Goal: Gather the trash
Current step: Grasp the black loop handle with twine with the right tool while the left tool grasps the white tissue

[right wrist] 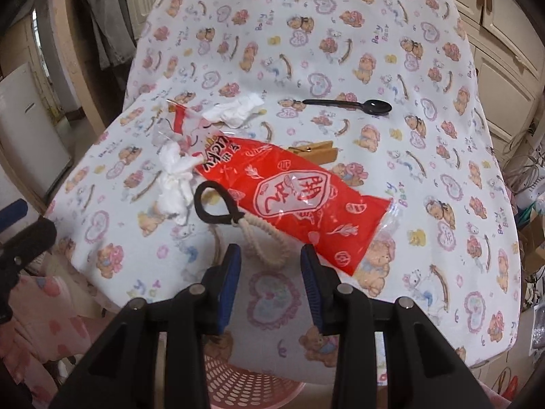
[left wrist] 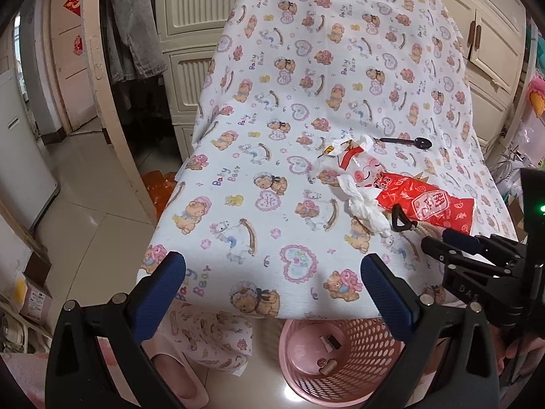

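Note:
A red snack wrapper [right wrist: 293, 197] lies on the bear-print tablecloth [right wrist: 340, 51], also in the left wrist view [left wrist: 425, 201]. Beside it lie crumpled white tissues [right wrist: 175, 184], a clear printed wrapper [right wrist: 184, 119], a black plastic spoon [right wrist: 351, 105], a wooden clothespin [right wrist: 316, 151] and a cream rope with a black loop [right wrist: 238, 218]. My right gripper [right wrist: 270, 262] is open, its fingers on either side of the rope's cream loop. My left gripper [left wrist: 272, 283] is open and empty over the table's near edge, above the pink perforated bin [left wrist: 340, 358].
The bin stands on the tiled floor under the table edge with a few small scraps inside. Cream cabinets [left wrist: 201, 10] stand behind the table, clothes [left wrist: 133, 24] hang at the left, and cables and clutter [right wrist: 531, 177] lie at the right.

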